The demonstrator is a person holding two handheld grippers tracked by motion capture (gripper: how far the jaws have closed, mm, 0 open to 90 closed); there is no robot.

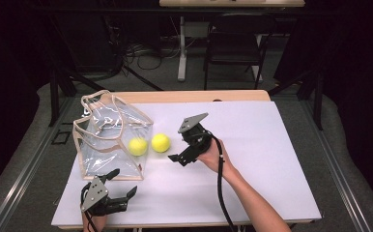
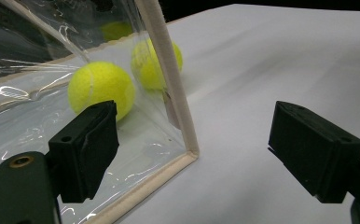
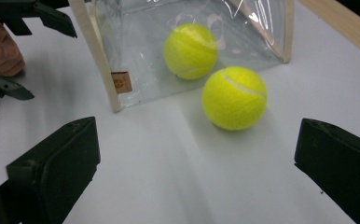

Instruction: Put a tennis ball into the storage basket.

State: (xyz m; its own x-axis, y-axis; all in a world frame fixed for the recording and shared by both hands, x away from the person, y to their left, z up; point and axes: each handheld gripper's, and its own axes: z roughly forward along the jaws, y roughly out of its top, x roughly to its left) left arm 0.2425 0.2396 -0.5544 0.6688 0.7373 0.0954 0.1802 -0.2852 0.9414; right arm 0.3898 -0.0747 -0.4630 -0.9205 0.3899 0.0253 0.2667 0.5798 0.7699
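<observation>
A clear plastic bag point(image 1: 108, 129) with beige trim stands on the left of the white table top. One yellow tennis ball point(image 1: 137, 146) lies inside it against the right wall. A second tennis ball point(image 1: 160, 142) rests on the table just outside that wall. My right gripper point(image 1: 177, 144) is open just right of the outside ball point(image 3: 234, 97), which lies ahead between its jaws, with the bagged ball point(image 3: 190, 50) beyond. My left gripper point(image 1: 124, 182) is open and empty at the bag's near right corner point(image 2: 187, 154). Through the plastic I see the inner ball point(image 2: 101, 88).
The white sheet point(image 1: 271, 159) covers a wooden table whose edge point(image 1: 194, 95) shows at the back. Beyond it stand a dark folding chair point(image 1: 235, 43) and a desk leg point(image 1: 181, 48) with cables on the floor. The sheet's right half is bare.
</observation>
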